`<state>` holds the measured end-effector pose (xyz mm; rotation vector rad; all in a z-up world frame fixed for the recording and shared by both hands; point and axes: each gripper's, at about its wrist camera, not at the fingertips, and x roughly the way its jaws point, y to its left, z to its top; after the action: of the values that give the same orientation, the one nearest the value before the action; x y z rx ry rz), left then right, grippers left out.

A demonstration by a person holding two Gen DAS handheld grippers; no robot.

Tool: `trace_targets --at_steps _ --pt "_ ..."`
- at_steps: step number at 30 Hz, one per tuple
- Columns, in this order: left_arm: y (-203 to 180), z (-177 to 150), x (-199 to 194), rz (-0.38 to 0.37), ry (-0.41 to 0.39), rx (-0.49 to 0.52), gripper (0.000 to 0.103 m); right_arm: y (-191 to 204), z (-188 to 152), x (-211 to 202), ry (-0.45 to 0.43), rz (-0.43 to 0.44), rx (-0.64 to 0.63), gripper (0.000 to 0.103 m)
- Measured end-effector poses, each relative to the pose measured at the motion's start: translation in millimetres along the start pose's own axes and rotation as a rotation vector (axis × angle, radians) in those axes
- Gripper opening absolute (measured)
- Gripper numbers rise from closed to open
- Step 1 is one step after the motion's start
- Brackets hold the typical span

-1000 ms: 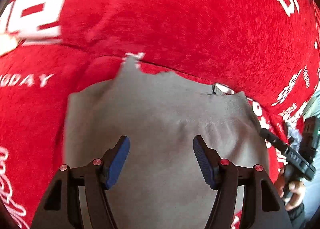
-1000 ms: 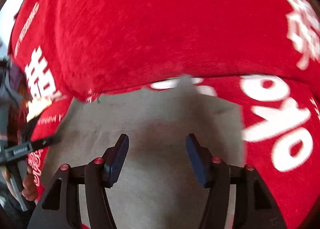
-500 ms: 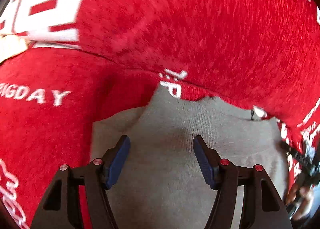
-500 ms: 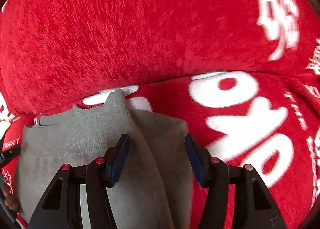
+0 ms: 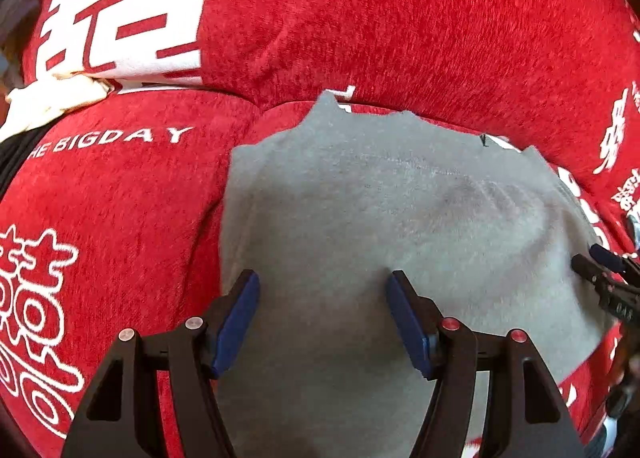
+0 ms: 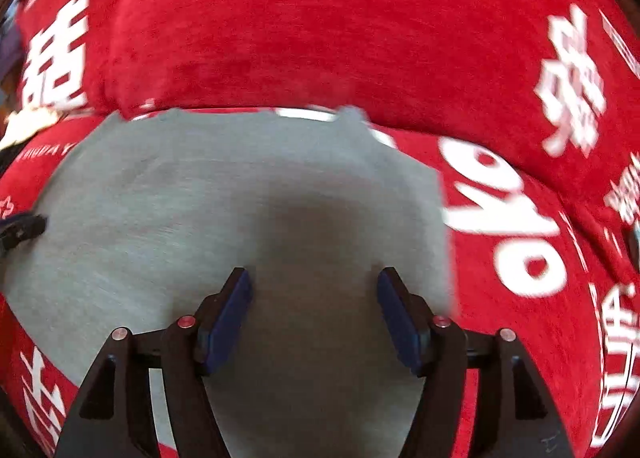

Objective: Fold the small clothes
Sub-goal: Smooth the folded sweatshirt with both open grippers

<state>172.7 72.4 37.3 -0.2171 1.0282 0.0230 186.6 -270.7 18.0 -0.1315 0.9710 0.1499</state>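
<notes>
Claw on the left (image 5: 322, 320): spread wide, nothing between the blue ribbed pads (image 5: 236, 324), hanging over the near part of a grey garment (image 5: 360, 218). Claw on the right (image 6: 314, 312): likewise released, blue pads (image 6: 226, 318) apart, above the same grey garment (image 6: 240, 198) near its right edge. Black plastic arms with small red and silver rivets behind each pad.

Grey garment: soft, matte knit, spread flat on a red cushioned seat (image 5: 120, 198); far edge ragged in outline, with a small peak poking up against the backrest (image 5: 400, 18); faint stitched seam running across the upper part; slight rumpling toward the right side. Tip of the right claw visible at the garment's right edge in the left view, tip of the left claw at its left edge in the right view.

Seat and backrest: plush red velvety fabric, printed with white characters and the words "BIG DAY". Cream-coloured cloth scrap (image 5: 52, 102) wedged in the crease far left.
</notes>
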Motion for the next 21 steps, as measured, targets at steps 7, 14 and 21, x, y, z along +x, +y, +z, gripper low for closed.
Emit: trace_targets --at_steps 7,14,21 --pt "7.9 -8.6 -39.2 0.062 -0.026 -0.075 0.068 -44.3 -20.4 -36.9 0.049 -0.066 0.129 0.073" --pt "-54.3 -34.4 -28.5 0.049 0.039 -0.038 0.068 43.1 -30.6 -40.0 0.082 0.042 0.045 0.073" --pt "-36.9 -59.1 -26.1 0.12 0.018 -0.055 0.098 54.4 -55.9 -37.0 0.077 0.019 -0.005 0.083"
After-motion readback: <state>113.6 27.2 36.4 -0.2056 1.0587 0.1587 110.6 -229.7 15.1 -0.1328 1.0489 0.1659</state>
